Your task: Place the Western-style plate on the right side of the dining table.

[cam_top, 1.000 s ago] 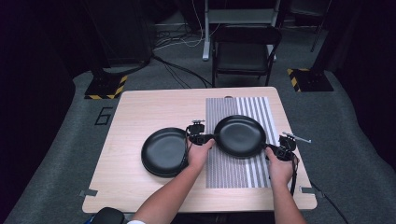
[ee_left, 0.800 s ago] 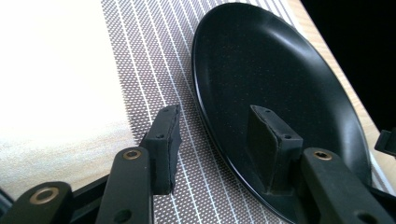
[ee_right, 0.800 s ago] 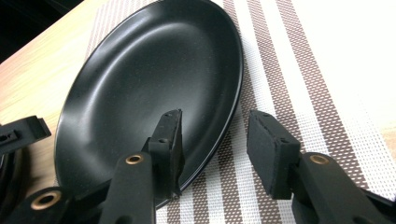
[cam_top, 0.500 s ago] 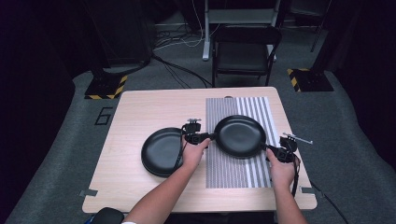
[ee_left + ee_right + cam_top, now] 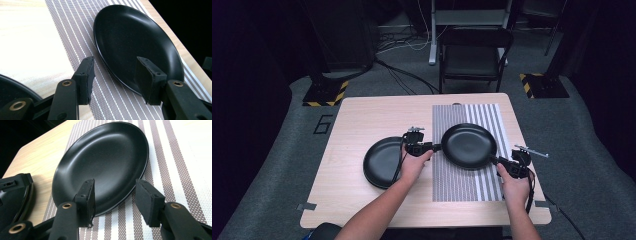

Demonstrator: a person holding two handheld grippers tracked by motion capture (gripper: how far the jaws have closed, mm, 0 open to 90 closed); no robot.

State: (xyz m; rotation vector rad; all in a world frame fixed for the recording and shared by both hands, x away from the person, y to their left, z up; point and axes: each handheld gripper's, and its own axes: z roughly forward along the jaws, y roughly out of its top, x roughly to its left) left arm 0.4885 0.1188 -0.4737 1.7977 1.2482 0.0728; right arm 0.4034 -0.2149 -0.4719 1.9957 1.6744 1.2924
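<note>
Black plate [image 5: 468, 145] lies on striped mat [image 5: 462, 175]; both tools [image 5: 113, 75] [image 5: 115, 195] gape, holding nothing.

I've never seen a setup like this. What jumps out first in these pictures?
Two black plates: one lies on the striped placemat at the table's right half, the other on bare wood to its left. A person's hands reach in from below, the left hand-held gripper and right hand-held gripper flanking the plate on the mat, jaws open at its rim.

Bright, evenly lit table [image 5: 362, 115] — dark surroundings, soft sheen on plate [image 5: 105, 160].
</note>
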